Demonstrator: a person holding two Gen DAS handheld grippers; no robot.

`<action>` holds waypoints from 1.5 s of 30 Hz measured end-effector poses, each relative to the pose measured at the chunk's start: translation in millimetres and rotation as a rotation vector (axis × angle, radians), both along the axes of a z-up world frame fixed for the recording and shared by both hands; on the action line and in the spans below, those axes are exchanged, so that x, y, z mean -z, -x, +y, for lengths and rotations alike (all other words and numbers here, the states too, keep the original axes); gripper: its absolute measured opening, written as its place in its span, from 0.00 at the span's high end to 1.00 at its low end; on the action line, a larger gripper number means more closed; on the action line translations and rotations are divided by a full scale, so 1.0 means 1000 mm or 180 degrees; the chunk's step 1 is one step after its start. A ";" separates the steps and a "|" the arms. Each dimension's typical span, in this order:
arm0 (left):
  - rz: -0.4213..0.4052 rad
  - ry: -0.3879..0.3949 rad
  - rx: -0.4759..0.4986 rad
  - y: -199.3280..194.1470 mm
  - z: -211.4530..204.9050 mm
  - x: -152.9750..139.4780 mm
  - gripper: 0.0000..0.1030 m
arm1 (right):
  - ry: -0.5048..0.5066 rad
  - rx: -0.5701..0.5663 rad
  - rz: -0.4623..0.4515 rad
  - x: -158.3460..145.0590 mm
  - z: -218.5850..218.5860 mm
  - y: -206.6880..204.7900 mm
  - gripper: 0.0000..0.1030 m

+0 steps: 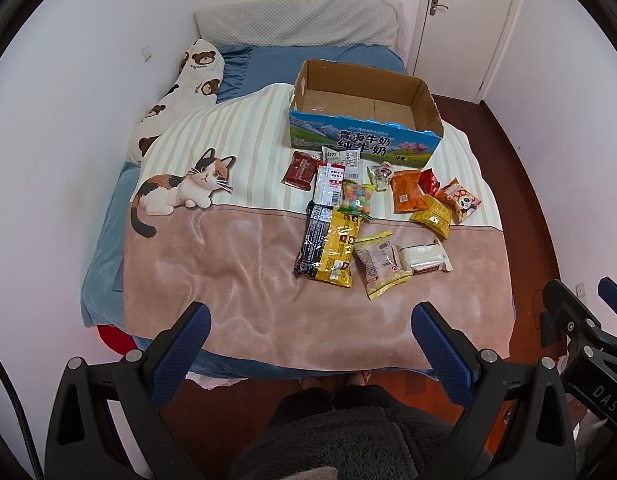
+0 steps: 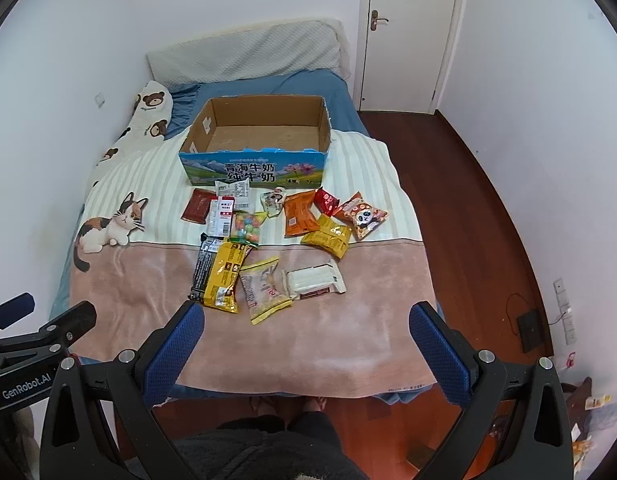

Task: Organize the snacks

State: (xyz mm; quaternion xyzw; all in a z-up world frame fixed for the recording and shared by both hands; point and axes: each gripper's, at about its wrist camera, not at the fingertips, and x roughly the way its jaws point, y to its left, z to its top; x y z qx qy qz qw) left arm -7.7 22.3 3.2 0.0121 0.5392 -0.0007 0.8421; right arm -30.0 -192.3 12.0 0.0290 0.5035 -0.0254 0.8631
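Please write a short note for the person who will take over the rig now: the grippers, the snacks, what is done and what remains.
Left hand-held gripper: open, empty, held over the foot of the bed.
Right hand-held gripper: open, empty, beside it.
Cardboard milk box: on the blanket, nothing inside.
Snack packets: all lie loose on the blanket in front of the box.
Done: nothing yet.
Left: put every packet into the box.

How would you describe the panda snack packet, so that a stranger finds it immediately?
Find the cardboard box on the bed. Snacks lie in front of it; go to their far right end. The panda snack packet is orange-red, and it alone shows a panda face.
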 end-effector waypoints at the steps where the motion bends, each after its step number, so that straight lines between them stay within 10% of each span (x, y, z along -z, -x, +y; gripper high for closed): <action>1: 0.0001 -0.0002 -0.0001 -0.001 -0.001 0.000 0.00 | 0.0013 0.0002 0.0000 0.000 0.000 0.000 0.00; 38: 0.0053 -0.0056 0.0048 -0.016 0.002 0.014 0.00 | 0.0026 0.0068 0.0053 0.012 0.009 -0.008 0.00; 45: -0.0029 -0.0449 0.0088 -0.045 -0.012 0.038 0.00 | -0.0030 0.0115 0.0111 0.039 0.004 -0.026 0.00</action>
